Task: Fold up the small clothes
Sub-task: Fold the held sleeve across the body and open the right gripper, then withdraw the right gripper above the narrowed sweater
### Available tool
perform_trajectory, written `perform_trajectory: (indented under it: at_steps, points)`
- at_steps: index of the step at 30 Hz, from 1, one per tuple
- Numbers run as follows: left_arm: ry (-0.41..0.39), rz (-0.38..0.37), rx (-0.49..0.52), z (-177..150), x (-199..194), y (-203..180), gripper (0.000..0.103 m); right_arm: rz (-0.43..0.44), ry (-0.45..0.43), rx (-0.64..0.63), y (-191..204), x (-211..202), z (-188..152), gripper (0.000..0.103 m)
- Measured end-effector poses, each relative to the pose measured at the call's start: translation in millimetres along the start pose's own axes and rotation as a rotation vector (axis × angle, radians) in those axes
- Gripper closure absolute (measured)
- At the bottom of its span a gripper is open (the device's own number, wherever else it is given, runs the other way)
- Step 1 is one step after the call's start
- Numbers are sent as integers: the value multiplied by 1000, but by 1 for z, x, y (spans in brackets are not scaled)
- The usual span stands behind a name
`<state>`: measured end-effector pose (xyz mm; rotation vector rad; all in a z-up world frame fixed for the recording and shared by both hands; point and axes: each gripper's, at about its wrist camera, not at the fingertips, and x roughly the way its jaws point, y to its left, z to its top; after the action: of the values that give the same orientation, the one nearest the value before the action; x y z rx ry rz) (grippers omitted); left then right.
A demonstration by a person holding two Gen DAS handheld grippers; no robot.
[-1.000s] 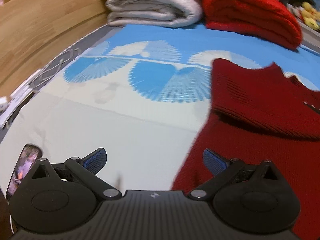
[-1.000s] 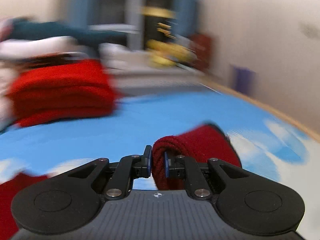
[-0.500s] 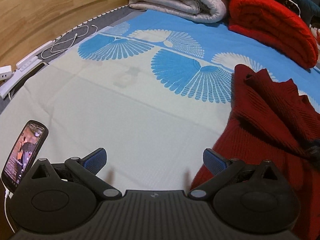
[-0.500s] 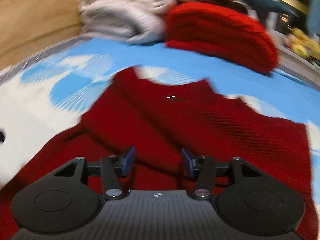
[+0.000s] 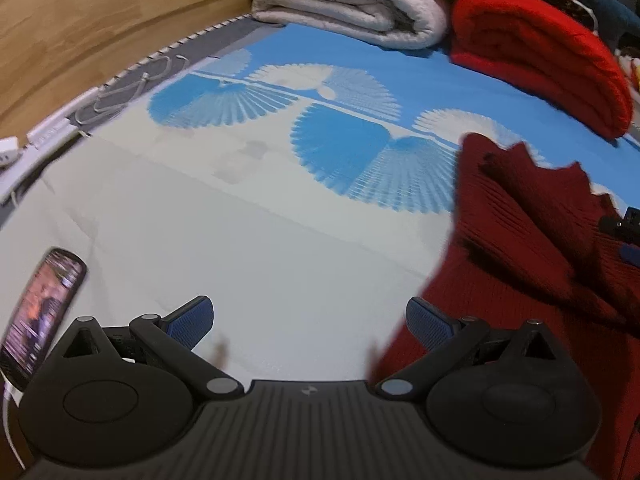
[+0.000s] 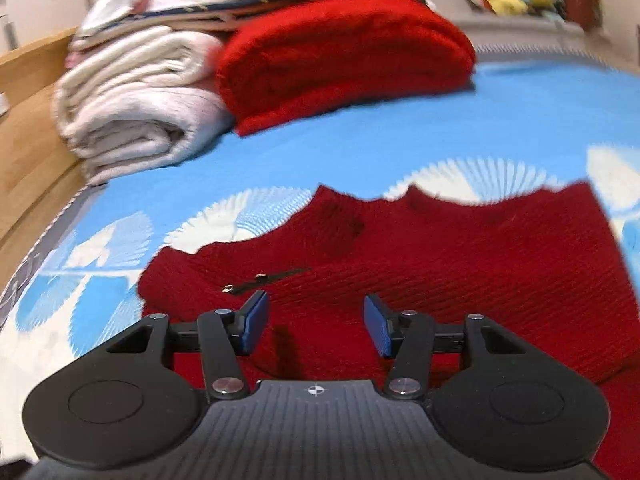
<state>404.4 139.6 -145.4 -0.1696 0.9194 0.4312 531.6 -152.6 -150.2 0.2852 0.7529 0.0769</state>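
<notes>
A dark red knit sweater [image 6: 440, 264] lies spread on the blue and white patterned sheet [image 6: 360, 160], partly folded over itself. In the left wrist view the sweater [image 5: 532, 248] fills the right side. My right gripper [image 6: 316, 324] is open and empty, hovering over the sweater's near part. My left gripper [image 5: 310, 320] is wide open and empty over bare sheet [image 5: 240, 240], its right finger at the sweater's left edge. The right gripper's tip [image 5: 624, 228] shows at the far right of the left wrist view.
A folded white blanket [image 5: 352, 4] and a folded bright red blanket [image 5: 536, 52] lie at the back. A phone [image 5: 40, 312] with a lit screen lies at the near left. White cables [image 5: 120, 92] and a wooden bed frame [image 5: 100, 20] run along the left.
My right gripper has let go of the red sleeve, opened and swung to face the spread sweater. My left gripper stayed open and drifted slightly over the sheet.
</notes>
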Motion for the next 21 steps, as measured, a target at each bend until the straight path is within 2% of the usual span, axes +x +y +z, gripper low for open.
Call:
perform_trajectory:
  at_steps: [2, 4, 6, 8, 9, 10, 12, 15, 17, 18, 19, 20, 21]
  points:
    - [-17, 44, -35, 8, 3, 11, 0, -32, 30, 30, 8, 17, -4, 48]
    - [-18, 59, -86, 17, 7, 25, 0, -36, 102, -22, 22, 28, -16, 48]
    - [-16, 81, -116, 29, 14, 34, 0, -18, 99, -216, 43, 18, -36, 48]
    - [-26, 120, -118, 45, 23, 39, 0, -2, 68, -485, 63, 2, -67, 47]
    - [-35, 139, -120, 50, 26, 42, 0, -21, 30, -575, 67, -4, -78, 48]
    - [-38, 154, -123, 54, 29, 44, 0, -33, 5, -606, 68, -9, -82, 48]
    - [-14, 147, -143, 59, 34, 49, 0, -21, -3, -515, 64, -15, -72, 48]
    - [40, 75, -201, 61, 38, 54, 0, 85, -47, -266, 59, -23, -44, 48]
    - [48, 56, -203, 61, 38, 52, 0, 95, -84, -163, 66, -18, -30, 48]
    - [42, 58, -196, 58, 37, 50, 0, 71, -82, -125, 70, -10, -25, 48]
    - [37, 61, -186, 58, 36, 48, 0, 25, -45, -105, 75, 3, -23, 48]
    - [35, 60, -177, 57, 35, 46, 0, -10, 30, -122, 80, 19, -26, 49]
    - [36, 55, -172, 56, 35, 45, 0, -15, 160, -189, 87, 43, -35, 46]
